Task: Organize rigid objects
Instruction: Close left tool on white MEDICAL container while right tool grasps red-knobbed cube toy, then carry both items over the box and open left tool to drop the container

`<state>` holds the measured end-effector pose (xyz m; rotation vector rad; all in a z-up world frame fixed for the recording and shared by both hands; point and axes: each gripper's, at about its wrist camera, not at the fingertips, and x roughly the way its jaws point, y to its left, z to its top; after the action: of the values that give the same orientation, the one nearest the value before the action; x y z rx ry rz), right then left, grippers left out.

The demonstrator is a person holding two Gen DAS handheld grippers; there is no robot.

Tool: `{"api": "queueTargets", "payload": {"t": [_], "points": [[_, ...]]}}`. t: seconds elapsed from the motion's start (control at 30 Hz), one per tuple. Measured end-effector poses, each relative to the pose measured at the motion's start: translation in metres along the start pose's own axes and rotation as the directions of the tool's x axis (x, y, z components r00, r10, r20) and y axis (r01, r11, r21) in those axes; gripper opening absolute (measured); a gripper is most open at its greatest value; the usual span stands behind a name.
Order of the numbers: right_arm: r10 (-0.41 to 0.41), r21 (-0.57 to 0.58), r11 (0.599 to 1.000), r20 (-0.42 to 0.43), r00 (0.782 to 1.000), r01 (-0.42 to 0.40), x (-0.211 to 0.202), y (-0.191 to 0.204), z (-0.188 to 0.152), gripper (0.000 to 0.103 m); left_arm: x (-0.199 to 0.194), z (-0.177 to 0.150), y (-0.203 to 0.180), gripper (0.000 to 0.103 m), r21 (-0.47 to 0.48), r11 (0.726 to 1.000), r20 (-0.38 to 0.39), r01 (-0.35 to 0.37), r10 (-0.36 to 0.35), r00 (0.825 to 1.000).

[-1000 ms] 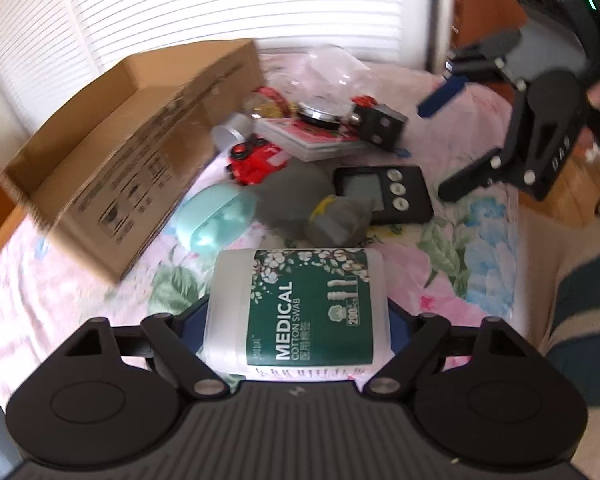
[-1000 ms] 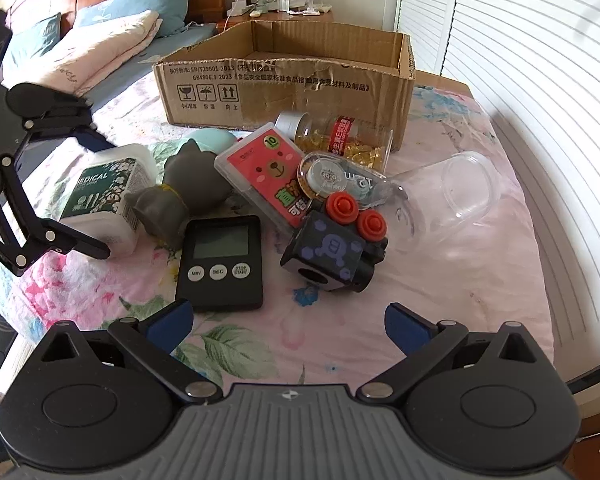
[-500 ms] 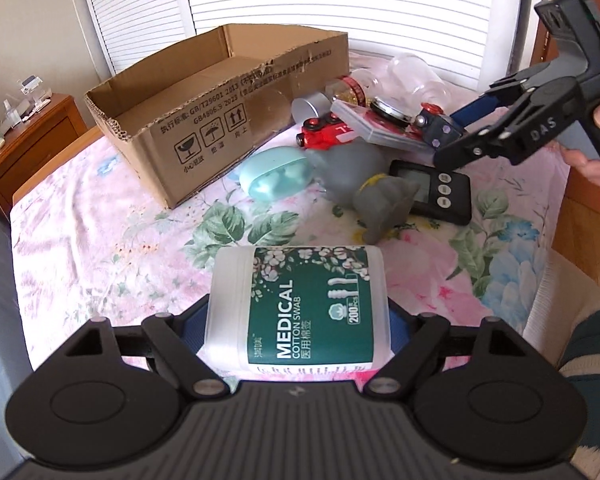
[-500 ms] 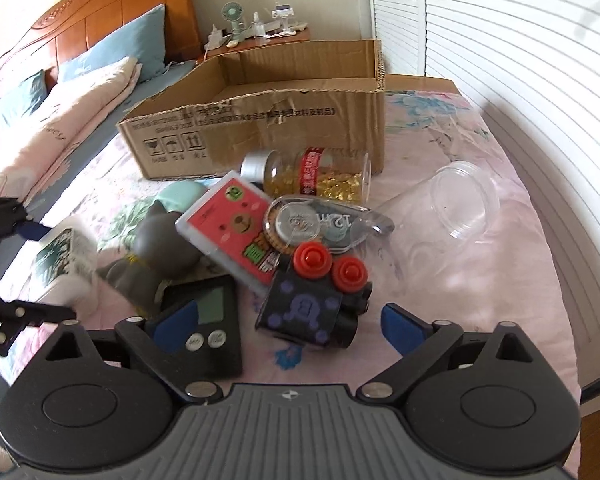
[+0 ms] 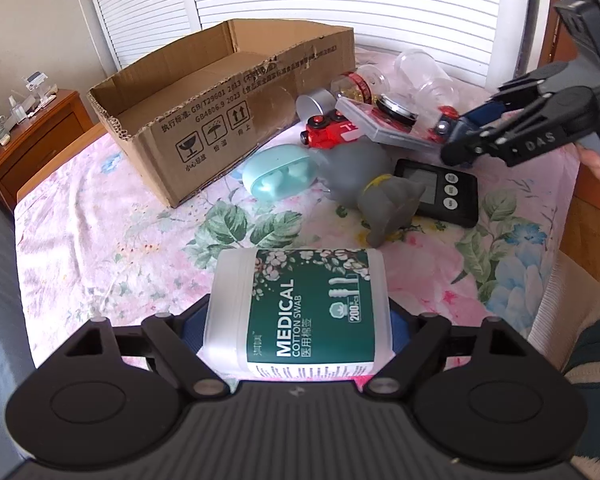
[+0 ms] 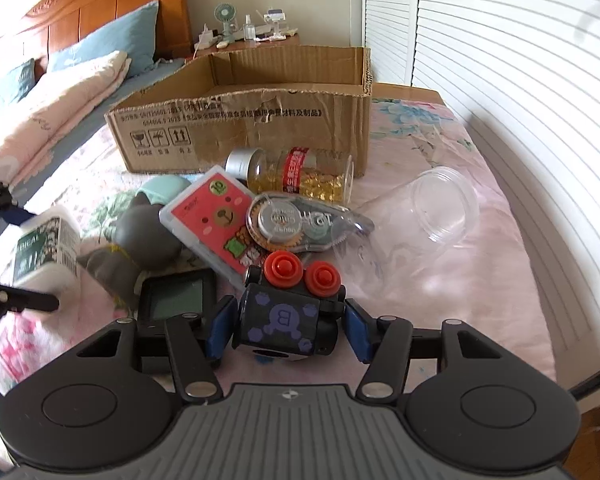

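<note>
Cotton swab tub [image 5: 300, 312] is clamped crosswise in left gripper [image 5: 296, 330], near the bed's edge. Right gripper [image 6: 286, 326] jaws have just been closing around black toy cube [image 6: 284, 320]; pad contact unclear. Cardboard box [image 6: 240, 128] lies beyond both, nearer the right.

I see a matt brown cardboard box [image 6: 240, 128] with torn, rough edges on soft floral cloth bedding [image 5: 100, 240]. My cotton swab tub [image 5: 300, 312] is translucent plastic with a glossy printed label. The cup [image 6: 444, 204] is clear, shiny plastic.
</note>
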<state>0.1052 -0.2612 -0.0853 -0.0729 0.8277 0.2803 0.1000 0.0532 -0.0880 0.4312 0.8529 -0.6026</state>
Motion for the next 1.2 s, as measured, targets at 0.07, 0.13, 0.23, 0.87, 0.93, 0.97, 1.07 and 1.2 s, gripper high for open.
{"api": "queueTargets", "payload": {"t": [0.07,0.13,0.23,0.87,0.93,0.97,1.07,1.2], "points": [[-0.032,-0.033,0.999,-0.008,0.999,0.032,-0.006,0.001,-0.004,0.062,0.0,0.0,-0.001,0.084,0.008,1.0,0.0,-0.008,0.008,1.0],[-0.058,-0.06,0.997,-0.019,0.998,0.057,-0.009,0.002,-0.008,0.062,0.0,0.001,-0.001,0.084,0.013,1.0,-0.004,-0.014,0.014,1.0],[-0.047,-0.041,0.998,-0.019,0.999,0.046,-0.01,-0.004,-0.012,0.063,0.001,0.002,-0.002,0.084,0.019,1.0,-0.007,-0.02,0.02,1.0],[-0.064,-0.066,0.996,0.006,0.998,0.064,-0.011,0.005,-0.013,0.059,0.001,0.008,-0.002,0.082,-0.017,1.0,-0.022,-0.026,0.026,0.999],[-0.06,-0.083,0.995,0.006,0.998,0.061,-0.014,0.006,-0.01,0.059,-0.004,0.01,-0.001,0.082,-0.018,1.0,-0.015,-0.023,0.023,1.0],[-0.059,-0.092,0.994,0.007,0.998,0.059,-0.017,0.006,-0.009,0.059,-0.007,0.011,-0.001,0.082,-0.019,1.0,-0.012,-0.024,0.024,1.0],[-0.057,-0.129,0.99,0.012,0.998,0.058,-0.025,0.008,-0.004,0.059,-0.016,0.017,0.001,0.082,-0.022,0.999,-0.005,-0.03,0.03,1.0],[-0.028,-0.169,0.985,0.026,0.999,0.032,-0.039,0.009,0.008,0.058,-0.03,0.032,0.006,0.082,-0.023,0.999,0.016,-0.039,0.039,0.999]]}}
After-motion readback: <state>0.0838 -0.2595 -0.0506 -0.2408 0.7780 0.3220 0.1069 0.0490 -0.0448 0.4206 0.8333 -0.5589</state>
